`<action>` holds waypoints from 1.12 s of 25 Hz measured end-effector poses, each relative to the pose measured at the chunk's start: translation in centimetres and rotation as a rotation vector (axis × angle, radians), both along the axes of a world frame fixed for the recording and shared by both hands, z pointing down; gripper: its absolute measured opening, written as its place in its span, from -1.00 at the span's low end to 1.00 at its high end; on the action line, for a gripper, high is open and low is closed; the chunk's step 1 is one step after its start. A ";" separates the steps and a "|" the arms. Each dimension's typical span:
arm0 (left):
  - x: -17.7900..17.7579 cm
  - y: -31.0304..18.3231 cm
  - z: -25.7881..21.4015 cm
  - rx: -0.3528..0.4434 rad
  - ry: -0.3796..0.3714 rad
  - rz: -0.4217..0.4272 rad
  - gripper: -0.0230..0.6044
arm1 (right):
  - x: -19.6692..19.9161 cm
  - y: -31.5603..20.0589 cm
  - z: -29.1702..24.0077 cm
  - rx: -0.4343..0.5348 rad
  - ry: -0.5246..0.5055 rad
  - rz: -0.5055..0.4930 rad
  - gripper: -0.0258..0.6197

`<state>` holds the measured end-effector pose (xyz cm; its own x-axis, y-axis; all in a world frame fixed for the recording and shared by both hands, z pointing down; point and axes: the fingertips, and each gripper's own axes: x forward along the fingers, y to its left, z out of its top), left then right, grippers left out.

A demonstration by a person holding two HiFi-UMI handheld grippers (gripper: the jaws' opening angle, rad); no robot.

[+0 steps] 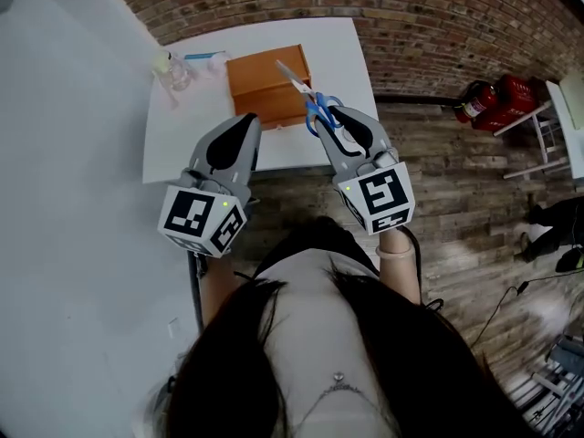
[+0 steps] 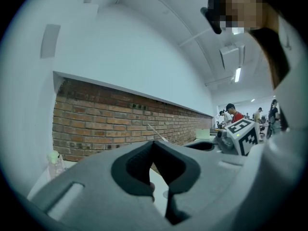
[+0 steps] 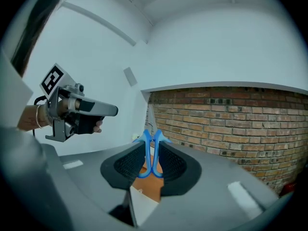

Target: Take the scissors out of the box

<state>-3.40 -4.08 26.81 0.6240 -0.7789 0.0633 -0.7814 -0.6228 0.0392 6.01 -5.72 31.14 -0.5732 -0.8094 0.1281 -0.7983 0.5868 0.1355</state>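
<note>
The flat white table (image 1: 339, 51) holds a boxy orange box (image 1: 265, 85). My right claw (image 3: 151, 150) squeezes the smooth blue handles of the scissors (image 1: 319, 112), and their shiny pointy blades stick out over the box. My left claw (image 1: 245, 121) is pinched closed on nothing.

Bright, even indoor light; both gripper views bulge fisheye-round with dark corners.

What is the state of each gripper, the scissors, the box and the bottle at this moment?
box: on table; open or closed unclear.
scissors: blades closed, held above box.
right gripper: shut on scissors handles.
left gripper: shut, empty.
bottle: upright.
</note>
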 end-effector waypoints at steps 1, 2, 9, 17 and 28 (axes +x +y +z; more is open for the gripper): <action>0.1 0.1 0.0 -0.001 0.000 0.004 -0.93 | 0.0 0.2 -0.1 0.002 -0.001 0.002 -0.61; 0.2 0.2 0.0 -0.002 0.000 0.008 -0.93 | 0.1 0.4 -0.2 0.004 -0.005 0.004 -0.61; 0.8 0.6 0.0 -0.002 0.006 0.036 -0.93 | 0.5 1.7 -1.6 0.039 -0.035 0.019 -0.61; 1.1 0.9 0.0 0.006 0.012 0.054 -0.93 | 1.0 3.1 -3.5 0.092 -0.074 0.024 -0.62; 1.8 0.2 -0.5 0.013 0.014 0.066 -0.93 | 1.7 3.7 -5.5 0.143 -0.090 0.018 -0.62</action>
